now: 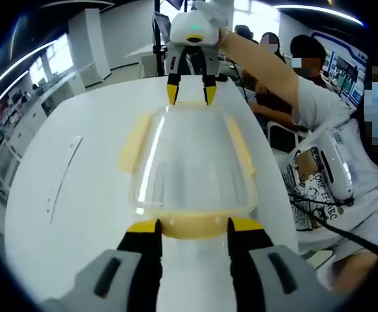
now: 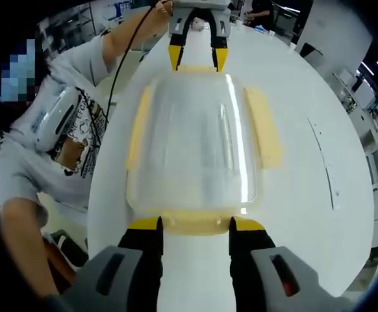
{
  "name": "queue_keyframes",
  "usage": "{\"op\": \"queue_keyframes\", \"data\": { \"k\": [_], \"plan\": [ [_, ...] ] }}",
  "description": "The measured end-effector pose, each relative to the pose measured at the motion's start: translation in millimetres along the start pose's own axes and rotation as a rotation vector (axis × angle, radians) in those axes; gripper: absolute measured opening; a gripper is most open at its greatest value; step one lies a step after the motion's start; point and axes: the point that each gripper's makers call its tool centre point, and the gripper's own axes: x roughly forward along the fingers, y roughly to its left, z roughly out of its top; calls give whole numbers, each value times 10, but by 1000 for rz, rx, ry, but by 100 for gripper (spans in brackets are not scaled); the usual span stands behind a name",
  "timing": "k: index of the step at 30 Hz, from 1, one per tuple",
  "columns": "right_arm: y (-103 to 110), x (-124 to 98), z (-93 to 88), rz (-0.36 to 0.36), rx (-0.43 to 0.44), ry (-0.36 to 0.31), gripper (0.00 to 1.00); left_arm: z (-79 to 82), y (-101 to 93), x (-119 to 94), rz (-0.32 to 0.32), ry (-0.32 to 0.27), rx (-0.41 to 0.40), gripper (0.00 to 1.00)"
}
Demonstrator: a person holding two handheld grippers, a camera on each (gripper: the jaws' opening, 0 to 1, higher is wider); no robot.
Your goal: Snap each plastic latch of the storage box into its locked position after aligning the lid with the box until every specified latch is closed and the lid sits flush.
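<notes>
- Storage box (image 1: pixel 192 166): clear plastic, lid (image 2: pixel 199 146) on top, resting on the white worktop (image 1: pixel 72 195) between the two grippers, one at each short end.
- Latches: pale yellow flaps on all four sides. In the left gripper view, the near end latch (image 1: pixel 192 227) lies between the left gripper's (image 1: pixel 193 226) yellow-tipped fingers; the side latches (image 1: pixel 132 146) splay outward from the box.
- Left gripper: fingers set wide, one at each end of the near latch. Whether the tips press it cannot be told.
- Right gripper (image 2: pixel 195 225): fingers likewise wide, flanking the end latch (image 2: pixel 195 222) at its side of the box.
- Cross views: each gripper appears at the far end of the box in the other's view, fingers pointing down at the end latch there.
- Person (image 2: pixel 52 136): stands beside the worktop in a printed white shirt, arm reaching to the gripper.
</notes>
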Motion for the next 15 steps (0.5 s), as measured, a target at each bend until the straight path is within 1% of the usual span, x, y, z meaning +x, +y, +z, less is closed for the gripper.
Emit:
{"op": "queue_keyframes", "data": {
  "k": [5, 7, 10, 15],
  "plan": [
    [0, 97, 111, 2, -9, -7, 39, -122, -24, -42, 5, 5, -11, 39],
    [6, 133, 142, 17, -6, -7, 39, -177, -34, -51, 3, 12, -15, 39],
    [3, 142, 169, 24, -8, -15, 39, -225, -41, -61, 4, 14, -17, 39],
    [-29, 166, 250, 13, -19, -23, 39, -293, -14, -87, 15, 19, -20, 39]
  ]
}}
